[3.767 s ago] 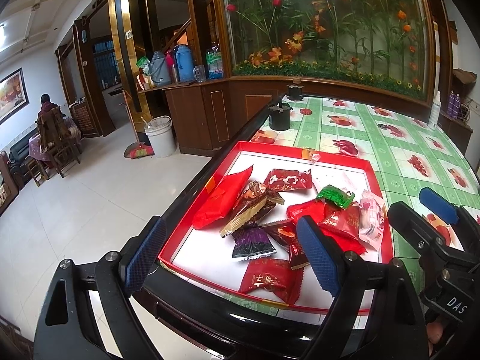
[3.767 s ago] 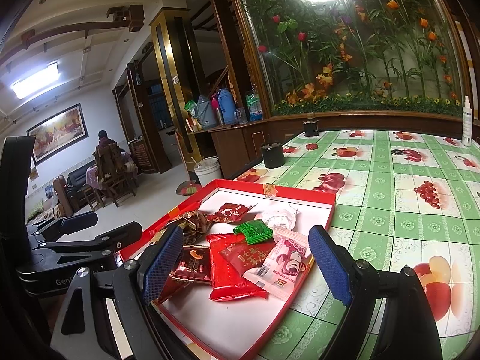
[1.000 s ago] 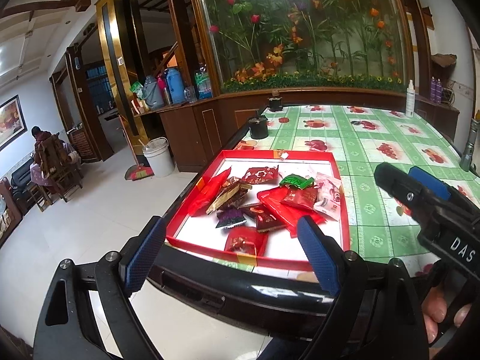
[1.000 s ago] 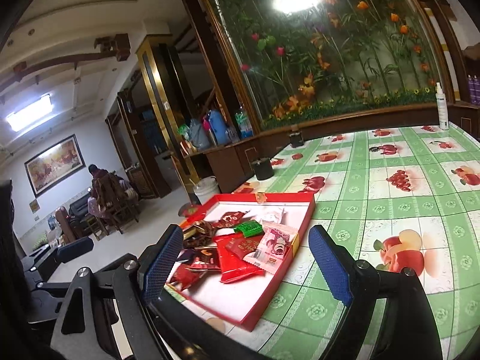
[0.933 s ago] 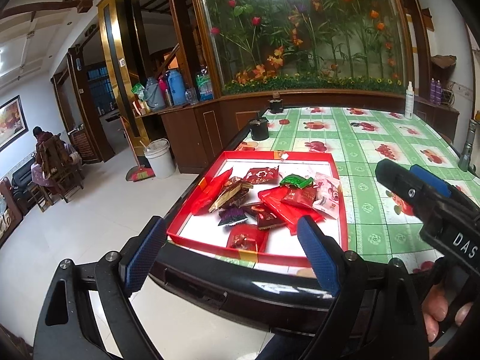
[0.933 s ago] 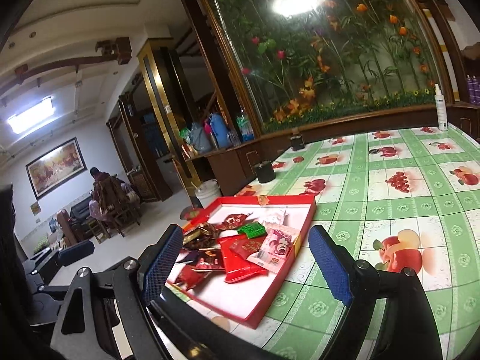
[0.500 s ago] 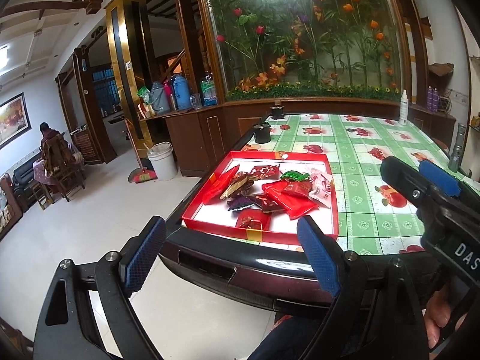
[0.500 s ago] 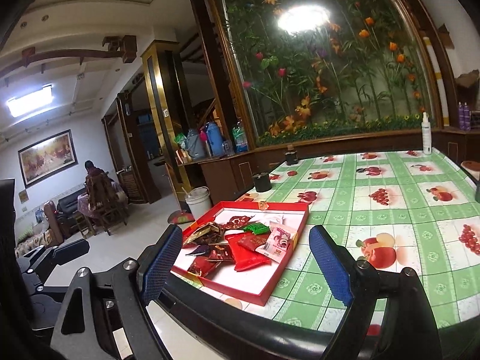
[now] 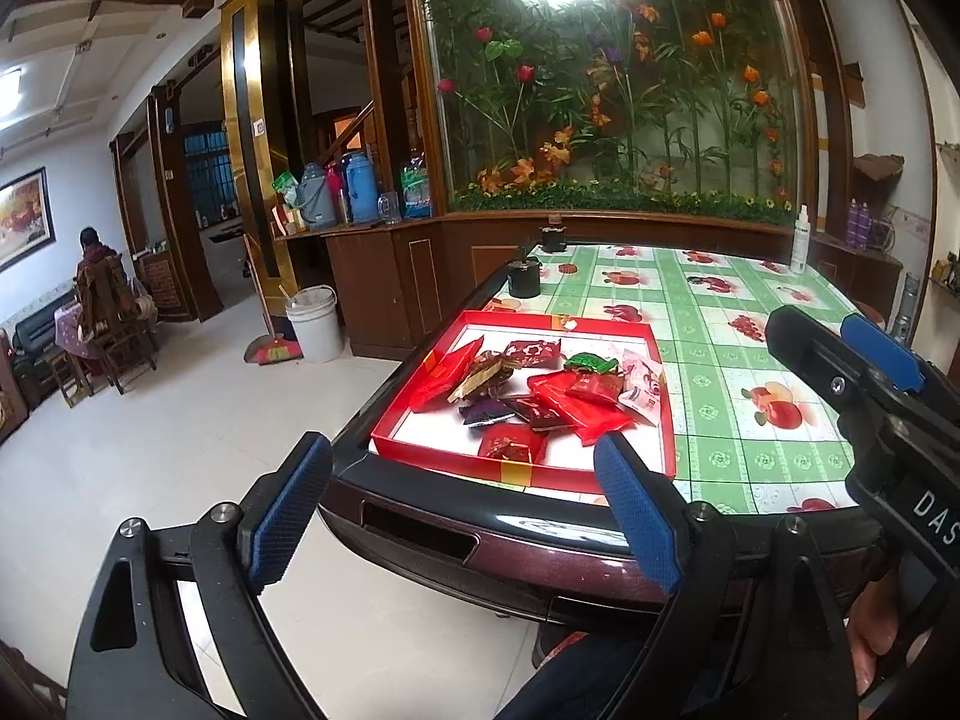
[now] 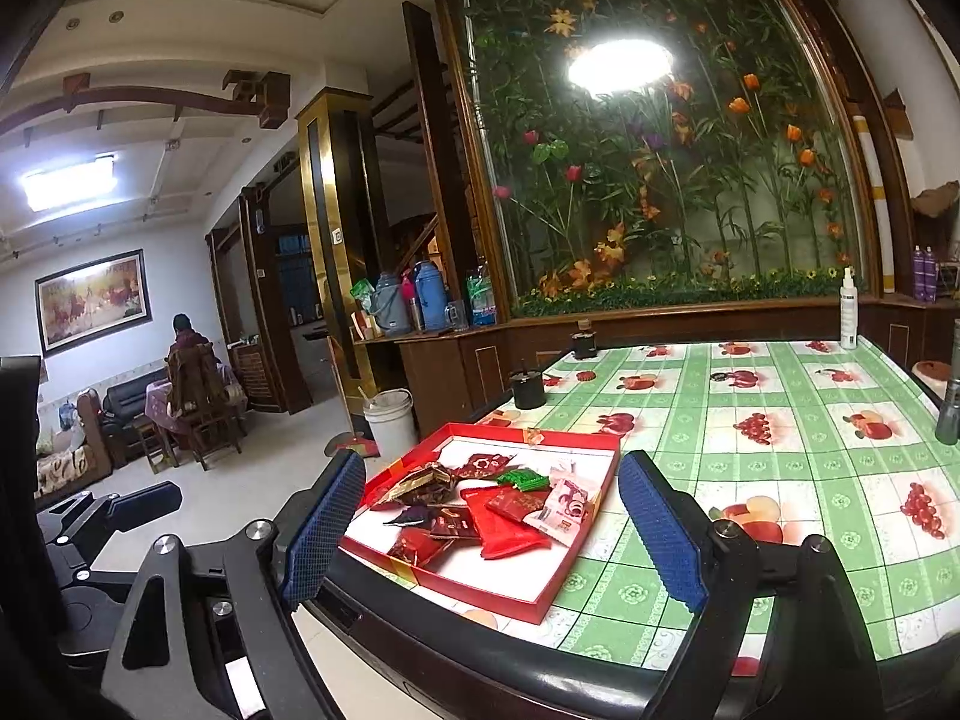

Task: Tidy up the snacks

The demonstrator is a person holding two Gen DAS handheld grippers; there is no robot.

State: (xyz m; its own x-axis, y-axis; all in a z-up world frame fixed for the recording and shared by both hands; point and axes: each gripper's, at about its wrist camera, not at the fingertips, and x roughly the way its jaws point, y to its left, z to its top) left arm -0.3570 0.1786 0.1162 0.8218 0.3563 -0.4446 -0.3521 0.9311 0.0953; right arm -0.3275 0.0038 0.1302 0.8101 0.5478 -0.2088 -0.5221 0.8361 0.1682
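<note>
A shallow red tray [image 9: 420,447] [image 10: 576,561] sits near the front left corner of the table. In it lies a loose heap of snack packets: red packets [image 9: 582,405] [image 10: 507,525], a green one [image 9: 591,365] [image 10: 527,480], a purple one [image 9: 485,412] and a pink-and-white one [image 9: 643,385] [image 10: 564,510]. My left gripper [image 9: 465,510] is open and empty, held back off the table's front edge. My right gripper [image 10: 489,531] is also open and empty, short of the tray. In the left wrist view the right gripper [image 9: 840,354] reaches in from the right.
The table [image 9: 738,294] [image 10: 798,420] has a green fruit-print cloth and a dark glossy rim. Two black cups [image 9: 524,278] [image 10: 528,390] and a spray bottle [image 10: 848,309] stand farther back. Left of the table are tiled floor, a white bucket [image 9: 312,330] and a seated person [image 9: 99,276].
Both grippers have drawn back from the table, so the tray looks smaller and farther off and the table's front rim now shows. The snacks lie as before. Both stay open.
</note>
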